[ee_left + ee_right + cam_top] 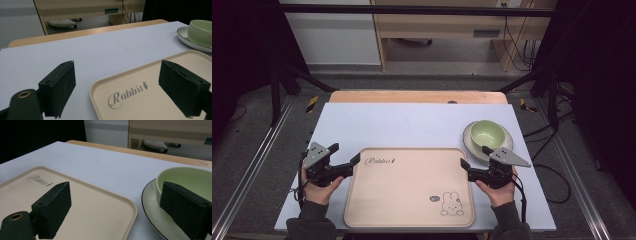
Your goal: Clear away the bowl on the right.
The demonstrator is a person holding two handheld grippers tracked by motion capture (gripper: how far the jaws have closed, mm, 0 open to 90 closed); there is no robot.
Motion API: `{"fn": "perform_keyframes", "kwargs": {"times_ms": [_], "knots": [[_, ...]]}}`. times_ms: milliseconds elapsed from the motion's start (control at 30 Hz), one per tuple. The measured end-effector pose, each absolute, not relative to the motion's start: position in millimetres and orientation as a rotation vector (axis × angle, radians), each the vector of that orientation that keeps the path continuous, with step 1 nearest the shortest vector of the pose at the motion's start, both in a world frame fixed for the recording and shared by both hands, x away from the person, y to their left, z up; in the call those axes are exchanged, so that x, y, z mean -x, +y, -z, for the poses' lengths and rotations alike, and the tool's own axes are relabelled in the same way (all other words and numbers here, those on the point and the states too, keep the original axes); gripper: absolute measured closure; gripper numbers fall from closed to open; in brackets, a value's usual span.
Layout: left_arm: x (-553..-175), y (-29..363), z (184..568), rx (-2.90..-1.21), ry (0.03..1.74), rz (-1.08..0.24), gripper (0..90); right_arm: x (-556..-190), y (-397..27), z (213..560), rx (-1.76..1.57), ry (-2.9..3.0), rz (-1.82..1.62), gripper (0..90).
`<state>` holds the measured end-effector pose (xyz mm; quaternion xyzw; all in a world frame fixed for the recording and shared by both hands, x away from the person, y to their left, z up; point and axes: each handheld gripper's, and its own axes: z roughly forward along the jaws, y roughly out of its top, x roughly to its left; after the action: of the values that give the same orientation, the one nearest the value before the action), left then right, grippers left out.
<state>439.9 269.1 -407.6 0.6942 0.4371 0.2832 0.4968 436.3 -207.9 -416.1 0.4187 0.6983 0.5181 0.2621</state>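
Observation:
A beige tray (409, 192) with "Rabbit" lettering and a bunny drawing lies at the table's near middle. A green bowl (487, 133) stands on a white plate (508, 145) just beyond the tray's far right corner. My left gripper (346, 153) is open at the tray's far left corner, and that corner of the tray (152, 105) lies between its jaws. My right gripper (474, 156) is open at the far right corner. One of its jaws hangs over the tray (95, 207), the other in front of the bowl (185, 176) and plate (150, 200).
A white mat (412, 122) covers the wooden table (417, 96). Bowl (201, 31) and plate (184, 37) show far right in the left gripper view. Black frame posts (274, 95) flank the table, and wooden furniture (437, 25) stands behind it.

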Motion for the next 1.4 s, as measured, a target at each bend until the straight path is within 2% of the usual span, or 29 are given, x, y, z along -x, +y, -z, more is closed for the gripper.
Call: {"fn": "perform_keyframes", "kwargs": {"times_ms": [1400], "knots": [[-441,266,408,-1.69,1.056,-0.691,14.6,-460,-234,398,-1.276,1.824,-1.3,15.7]]}}
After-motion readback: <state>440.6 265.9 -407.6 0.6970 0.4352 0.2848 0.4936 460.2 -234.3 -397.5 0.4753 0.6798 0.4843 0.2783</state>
